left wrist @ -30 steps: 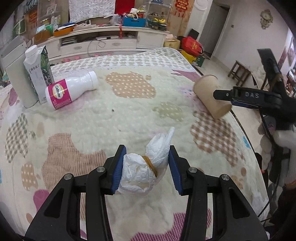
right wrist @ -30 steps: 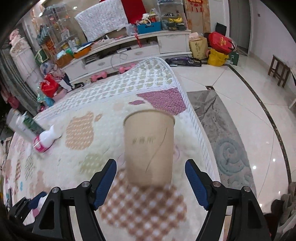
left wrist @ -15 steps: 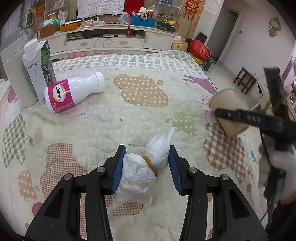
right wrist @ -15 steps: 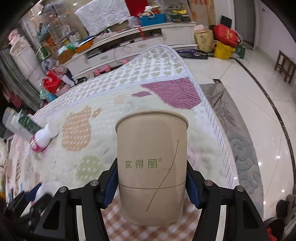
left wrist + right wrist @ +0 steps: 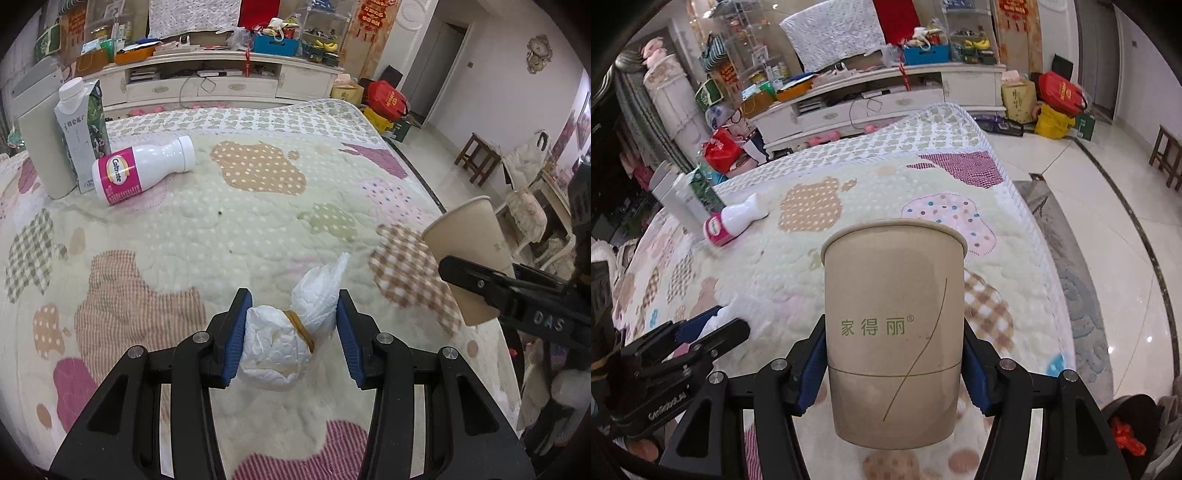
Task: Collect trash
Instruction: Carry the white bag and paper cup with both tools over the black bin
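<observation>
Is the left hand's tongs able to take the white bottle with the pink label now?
Probably not yet. The left tongs are shut on a white wad tied with a rubber band, so they are occupied. The path over the quilt to the white bottle with the pink label looks free.

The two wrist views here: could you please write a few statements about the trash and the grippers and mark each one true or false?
1. The right gripper holds the paper cup upright. True.
2. The left gripper grips a white wad bound by a rubber band. True.
3. The white bottle with a pink label stands upright. False: it lies on its side on the quilt.
4. The milk carton lies flat. False: it stands upright behind the bottle.
5. The cup rests on the quilt. False: it is lifted clear.
</observation>
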### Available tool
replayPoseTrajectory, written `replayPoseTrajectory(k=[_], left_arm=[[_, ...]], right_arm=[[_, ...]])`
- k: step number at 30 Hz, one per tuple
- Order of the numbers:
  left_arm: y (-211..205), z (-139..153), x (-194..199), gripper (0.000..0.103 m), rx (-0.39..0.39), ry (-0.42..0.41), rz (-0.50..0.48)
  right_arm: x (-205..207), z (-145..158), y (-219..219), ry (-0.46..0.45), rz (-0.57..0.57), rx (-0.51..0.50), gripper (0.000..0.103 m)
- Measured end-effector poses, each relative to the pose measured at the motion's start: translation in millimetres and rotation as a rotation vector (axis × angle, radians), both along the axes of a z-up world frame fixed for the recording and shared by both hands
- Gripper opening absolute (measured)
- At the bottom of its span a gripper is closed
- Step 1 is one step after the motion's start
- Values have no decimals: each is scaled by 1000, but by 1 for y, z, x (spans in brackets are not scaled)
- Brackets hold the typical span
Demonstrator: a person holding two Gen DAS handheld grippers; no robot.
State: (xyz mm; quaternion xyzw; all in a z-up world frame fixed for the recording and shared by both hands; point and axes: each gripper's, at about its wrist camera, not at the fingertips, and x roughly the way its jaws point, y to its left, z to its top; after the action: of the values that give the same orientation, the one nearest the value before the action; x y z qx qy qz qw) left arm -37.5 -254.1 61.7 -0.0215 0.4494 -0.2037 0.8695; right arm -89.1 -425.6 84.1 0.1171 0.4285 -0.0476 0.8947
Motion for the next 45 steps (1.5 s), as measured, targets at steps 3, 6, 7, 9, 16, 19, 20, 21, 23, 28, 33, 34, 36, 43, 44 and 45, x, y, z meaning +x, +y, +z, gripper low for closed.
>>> replayPoseTrajectory(k=[3,6,7,9,16,19,20,21,23,28,33,34,36,43,44,45], left_arm=[[-3,2,-12,44,-10,-2,-9],[-10,3,-23,44,-11,-4,-30],[-14,4,-27,44,-10,-7,-38],[-21,5,-34,44,-6,-13,-56],[-47,12,-55,44,-1,-30,-117],[-56,15,-61,44,-2,-31,-135],[-59,15,-63,44,-3,-31,-141],[-65,16,-66,44,-5,-30,-154],[-73,17,-71,44,-6,-30,-173],[-103,18,-86,44,-19,-18,-247],[-135,21,-101,44,-24,-19,-315],[-145,20,-105,44,-24,-18,-334],[-159,20,-111,44,-21,-17,-360],[-198,19,-127,44,-12,-19,-432],[-203,19,-128,44,-14,-17,-440],[-205,18,-128,44,-15,-14,-444]], right_arm=[[-17,4,5,-13,8,-8,61],[-36,3,11,-15,18,-30,61],[-41,2,12,-15,18,-33,61],[-51,1,14,-16,20,-35,61],[-87,4,1,-34,-14,-44,61],[-106,4,-10,-38,-37,-29,61],[-110,4,-13,-40,-45,-31,61],[-115,4,-16,-40,-54,-33,61],[-126,5,-24,-42,-72,-29,61],[-158,7,-52,-48,-128,-34,61],[-191,4,-83,-31,-208,-38,61],[-198,2,-90,-25,-226,-34,61],[-208,0,-101,-18,-254,-31,61],[-237,-6,-132,-14,-324,-14,62],[-241,-8,-137,-13,-333,-12,61],[-244,-9,-141,-11,-341,-9,61]])
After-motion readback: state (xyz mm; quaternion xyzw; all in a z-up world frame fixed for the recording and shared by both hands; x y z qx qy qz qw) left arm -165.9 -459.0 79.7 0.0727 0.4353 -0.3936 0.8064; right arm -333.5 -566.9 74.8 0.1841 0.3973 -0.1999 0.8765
